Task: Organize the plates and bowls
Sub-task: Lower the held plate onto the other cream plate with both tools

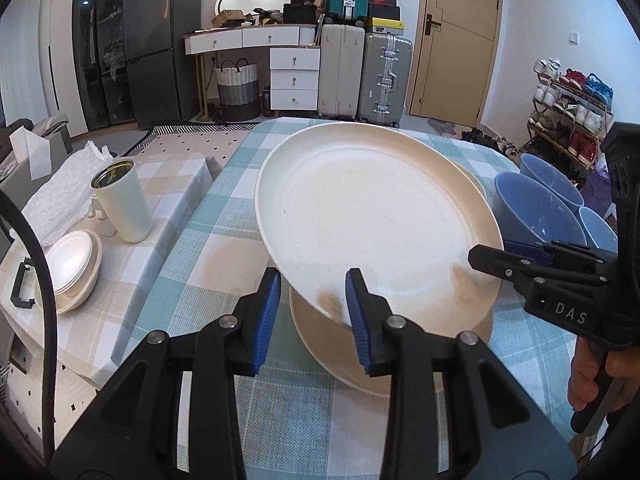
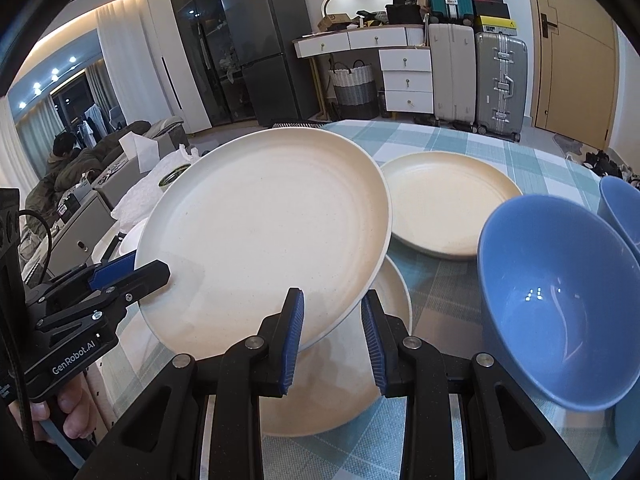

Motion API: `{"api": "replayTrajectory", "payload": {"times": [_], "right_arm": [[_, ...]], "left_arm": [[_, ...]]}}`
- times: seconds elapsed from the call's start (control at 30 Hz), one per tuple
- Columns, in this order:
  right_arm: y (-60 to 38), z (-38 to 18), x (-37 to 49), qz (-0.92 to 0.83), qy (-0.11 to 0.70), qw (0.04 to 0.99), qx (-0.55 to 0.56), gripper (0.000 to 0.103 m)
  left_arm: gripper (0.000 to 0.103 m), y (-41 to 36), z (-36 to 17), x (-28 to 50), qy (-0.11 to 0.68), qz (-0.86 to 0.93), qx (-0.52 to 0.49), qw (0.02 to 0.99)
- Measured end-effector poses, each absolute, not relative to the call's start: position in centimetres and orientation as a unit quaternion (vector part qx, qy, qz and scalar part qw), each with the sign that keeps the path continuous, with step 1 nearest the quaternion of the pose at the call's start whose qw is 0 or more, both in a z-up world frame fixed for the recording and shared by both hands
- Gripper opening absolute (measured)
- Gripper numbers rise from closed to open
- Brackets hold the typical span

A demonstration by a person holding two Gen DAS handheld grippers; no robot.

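Note:
A large cream plate (image 1: 372, 216) (image 2: 264, 232) is held tilted above a second cream plate (image 1: 336, 348) (image 2: 344, 380) lying on the checked table. My left gripper (image 1: 312, 316) has its jaws apart astride the tilted plate's near rim. My right gripper (image 2: 332, 332) also has its jaws apart astride the plate's rim; in the left wrist view it reaches in from the right (image 1: 516, 258). A third cream plate (image 2: 448, 204) lies farther back. Blue bowls (image 2: 560, 308) (image 1: 536, 212) stand on the right.
On a side table to the left stand a stack of small white bowls (image 1: 72, 268), a cream tumbler (image 1: 122, 200) and crumpled paper (image 1: 60, 196). The blue-checked tablecloth (image 1: 208, 240) covers the table. Suitcases, drawers and a shoe rack stand behind.

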State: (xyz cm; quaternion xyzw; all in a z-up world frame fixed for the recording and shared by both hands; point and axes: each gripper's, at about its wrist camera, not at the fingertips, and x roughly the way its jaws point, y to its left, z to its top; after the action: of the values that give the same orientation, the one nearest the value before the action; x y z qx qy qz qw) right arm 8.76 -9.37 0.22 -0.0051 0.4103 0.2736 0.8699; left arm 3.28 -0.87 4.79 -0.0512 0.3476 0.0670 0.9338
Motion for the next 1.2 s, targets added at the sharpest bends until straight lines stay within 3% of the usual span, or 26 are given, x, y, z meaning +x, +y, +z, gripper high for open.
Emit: {"api": "replayTrajectory", "payload": {"times": [1.2], "right_arm": [[-9.3,-3.7,5.7,0.221,0.433,0.872,-0.056,0.03]], "left_arm": [[0.03,-0.8,-1.9,4.3,0.389,0.065,-0.012,0.919]]}}
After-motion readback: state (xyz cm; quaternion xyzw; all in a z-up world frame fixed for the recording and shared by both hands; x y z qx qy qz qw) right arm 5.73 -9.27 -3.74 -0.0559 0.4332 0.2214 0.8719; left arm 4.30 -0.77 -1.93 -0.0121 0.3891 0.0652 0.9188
